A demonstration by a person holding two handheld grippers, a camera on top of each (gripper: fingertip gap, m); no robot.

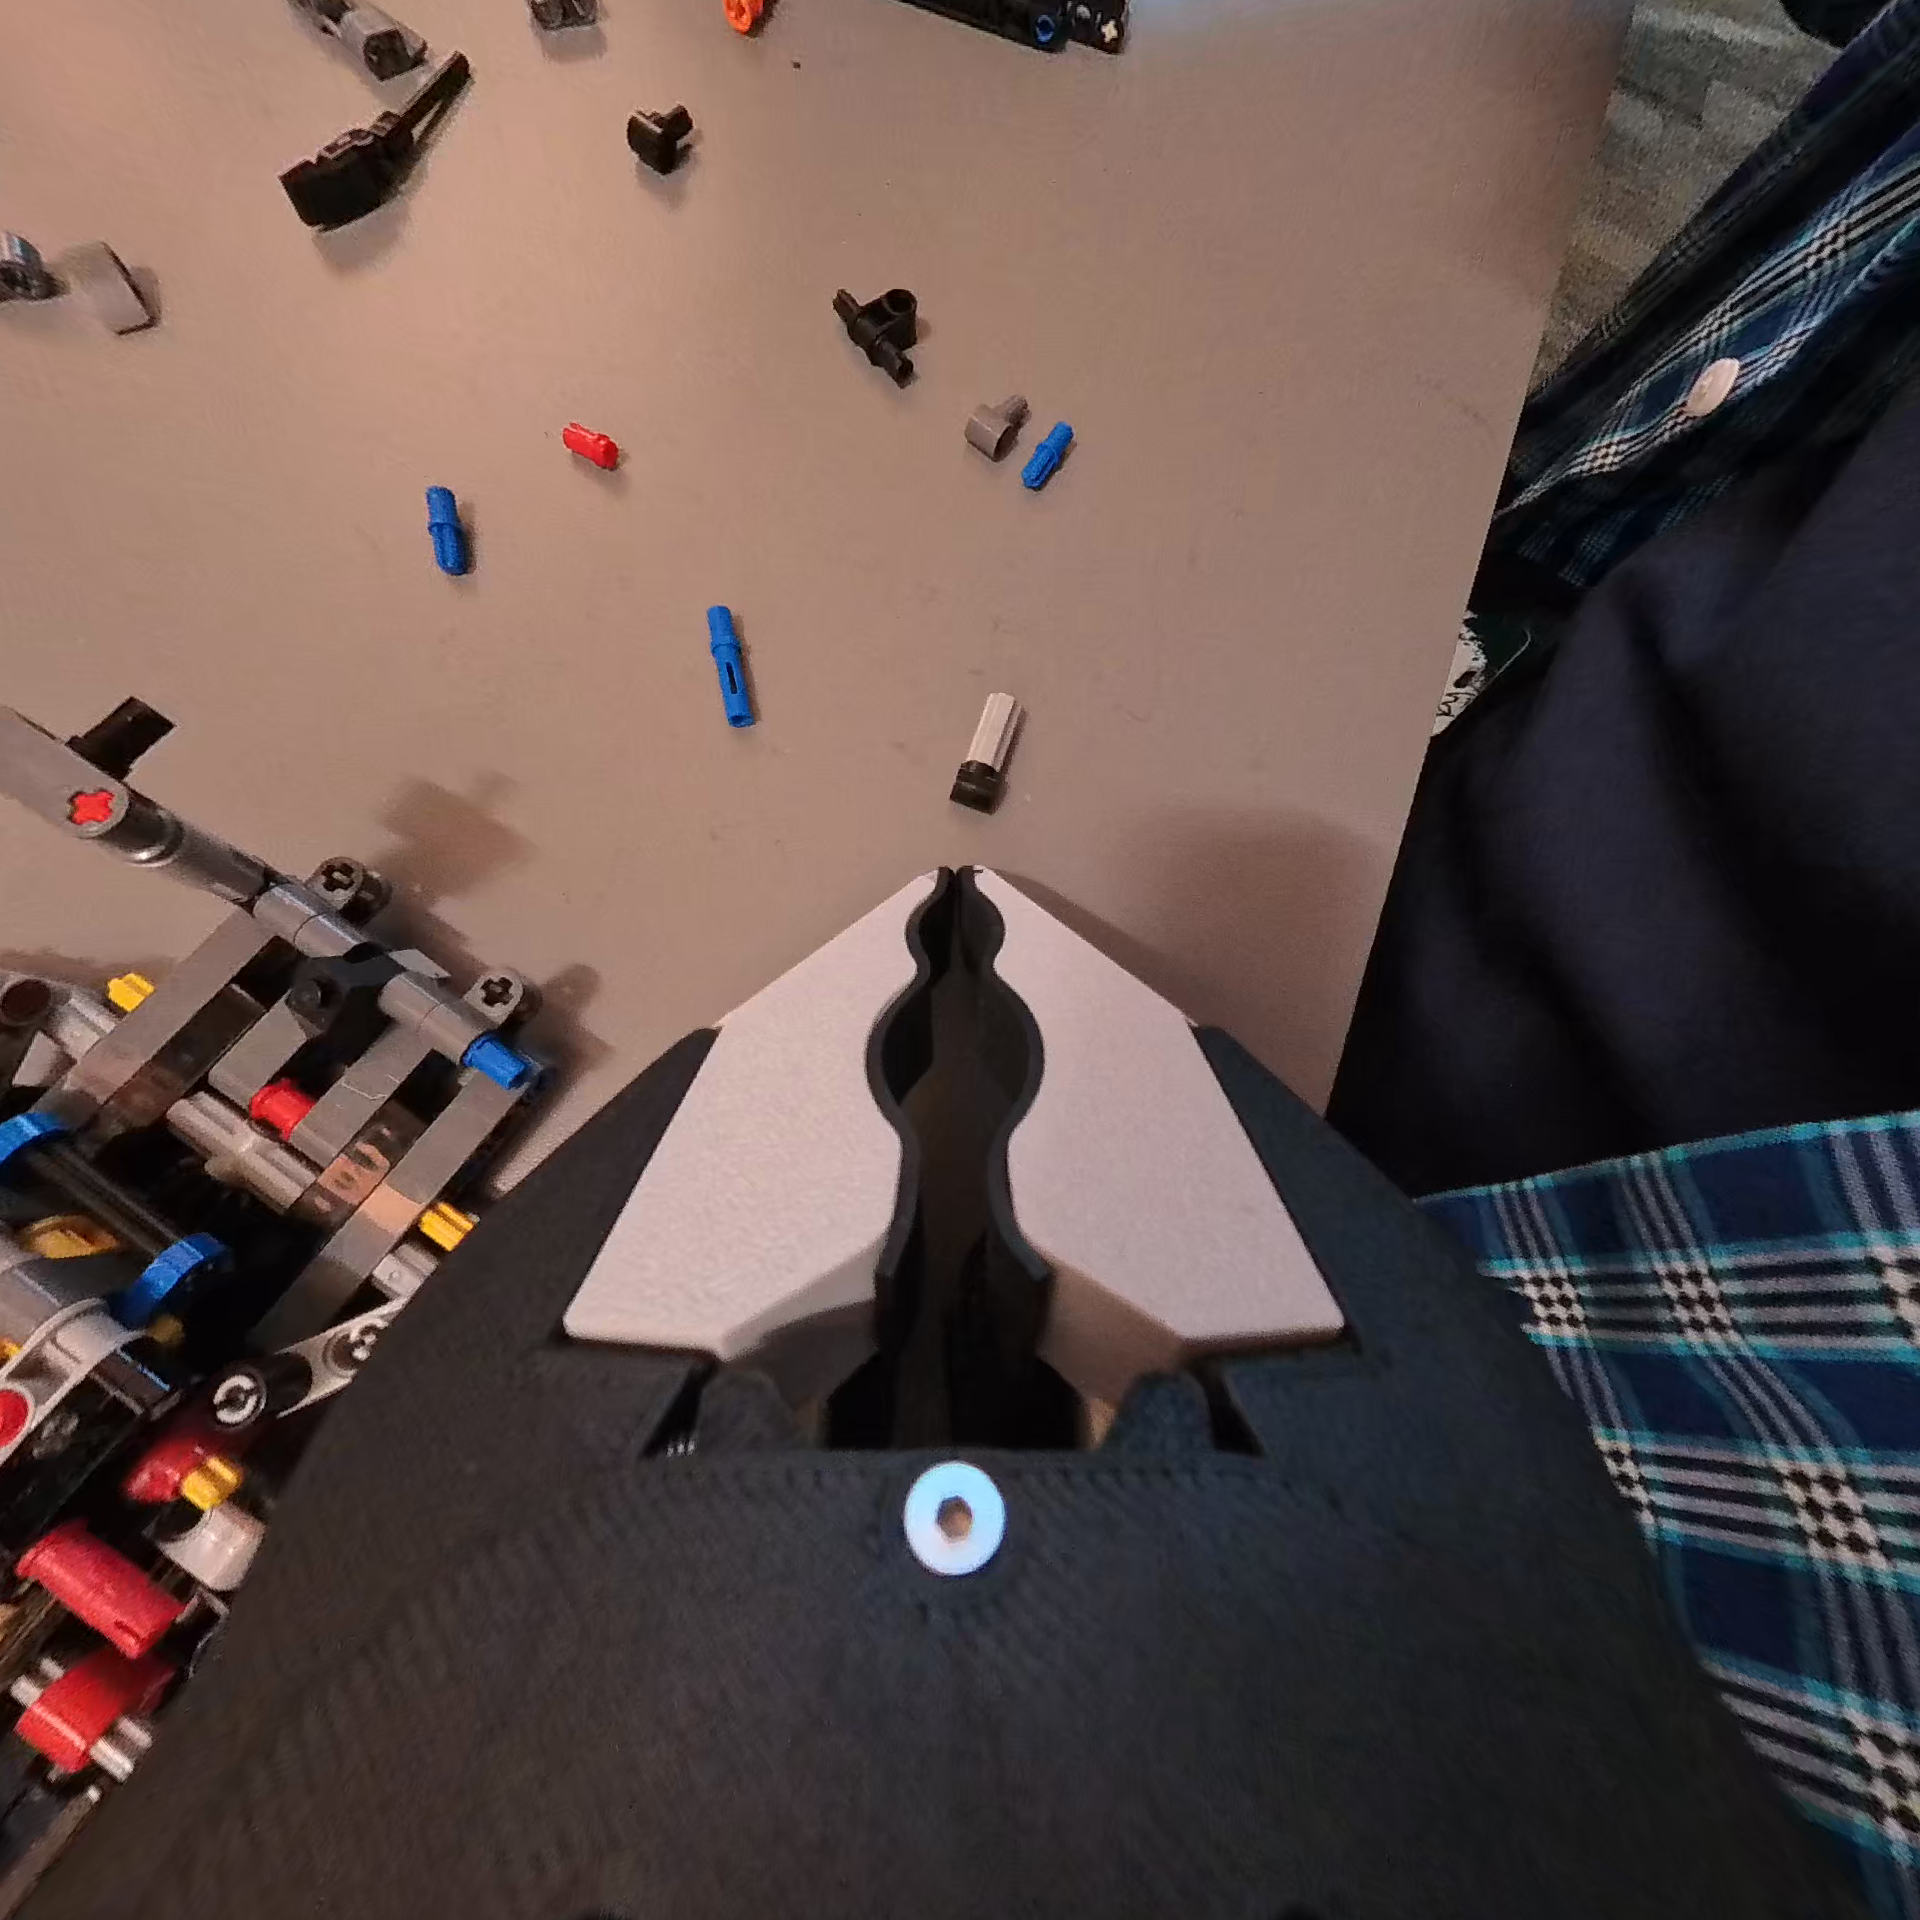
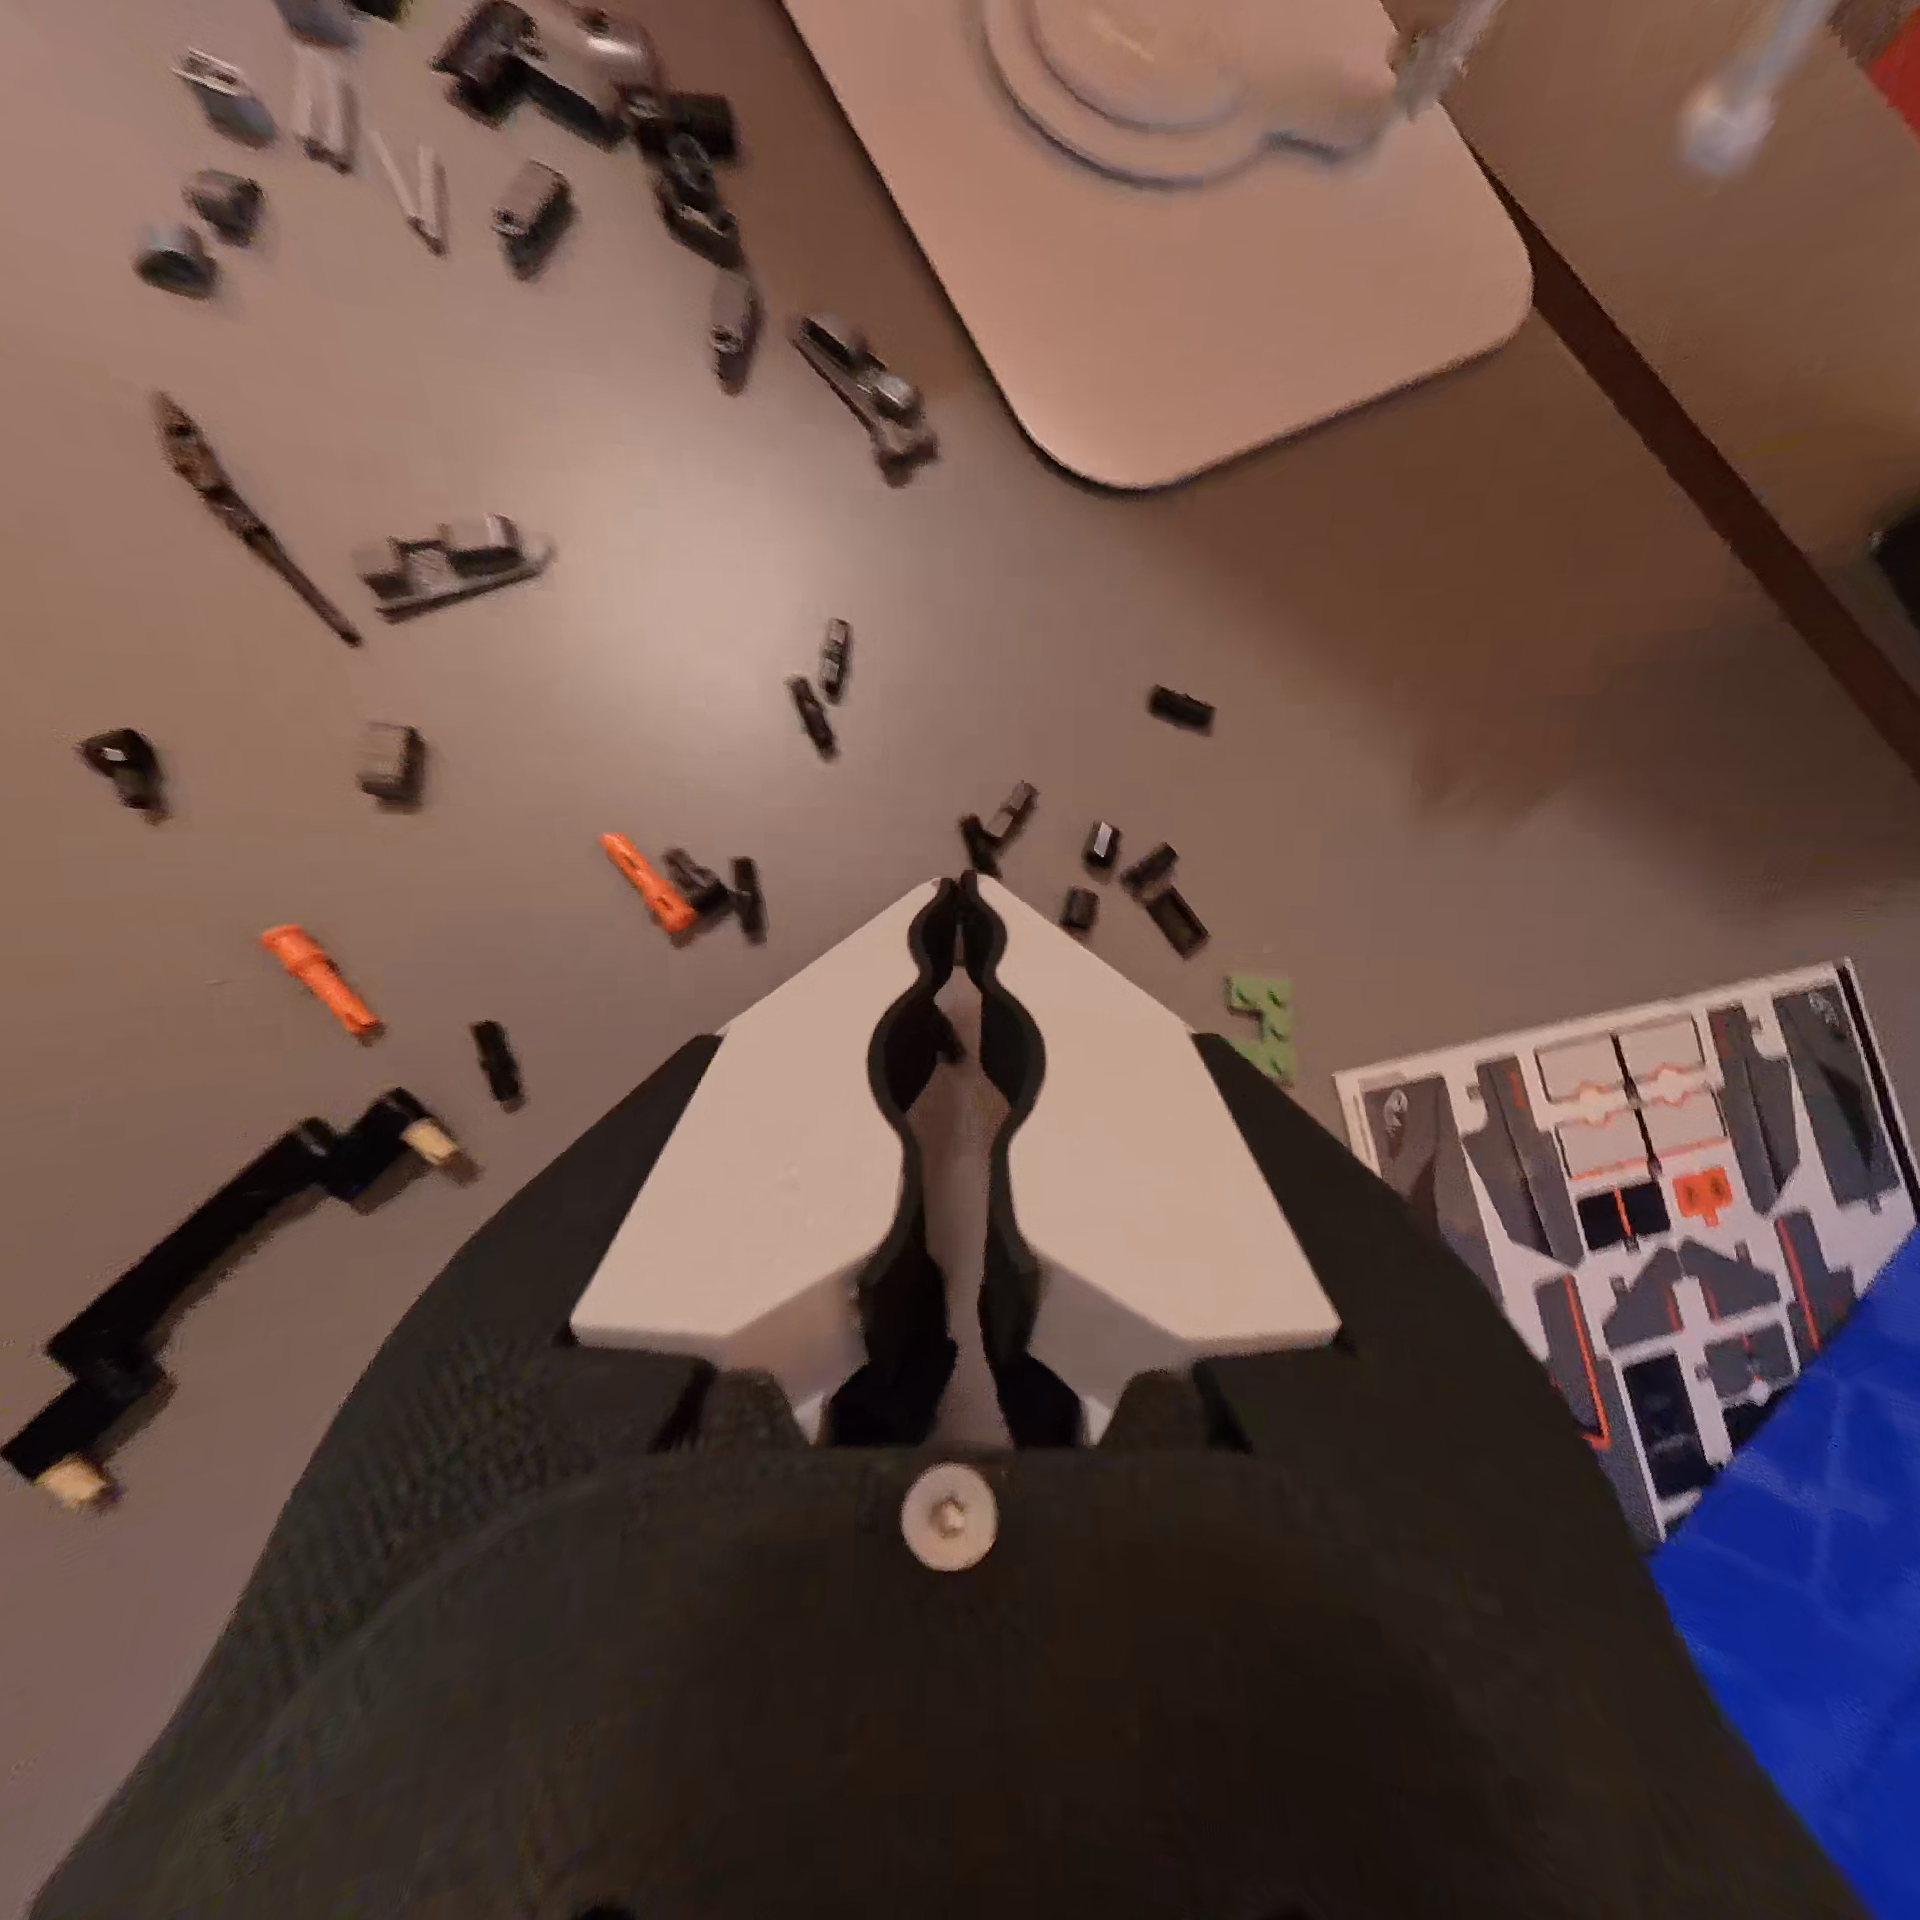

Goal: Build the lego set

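Observation:
In the left wrist view my left gripper [image 1: 956, 875] is shut, its fingertips together with nothing between them, just above the tan table [image 1: 1195, 623]. A grey-and-black piece [image 1: 989, 750] lies just ahead of it. A partly built grey, black, red and blue model [image 1: 260, 1143] stands to its left. In the right wrist view, which is blurred, my right gripper [image 2: 961, 885] is shut with its tips together over a cluster of small black pieces [image 2: 1101, 847]. An orange pin [image 2: 648, 881] lies to its left.
Blue pins [image 1: 730, 665], a red pin [image 1: 590, 445] and a black connector [image 1: 879, 330] lie loose. A person's plaid shirt [image 1: 1714, 1403] is at the table's right edge. A long black beam [image 2: 208, 1278], a green piece [image 2: 1265, 1023], a sticker sheet [image 2: 1662, 1195] and a beige stand base [image 2: 1195, 312] show. The orange pin [image 2: 648, 881] lies some 7 cm from my right tips, 30 cm from my left tips.

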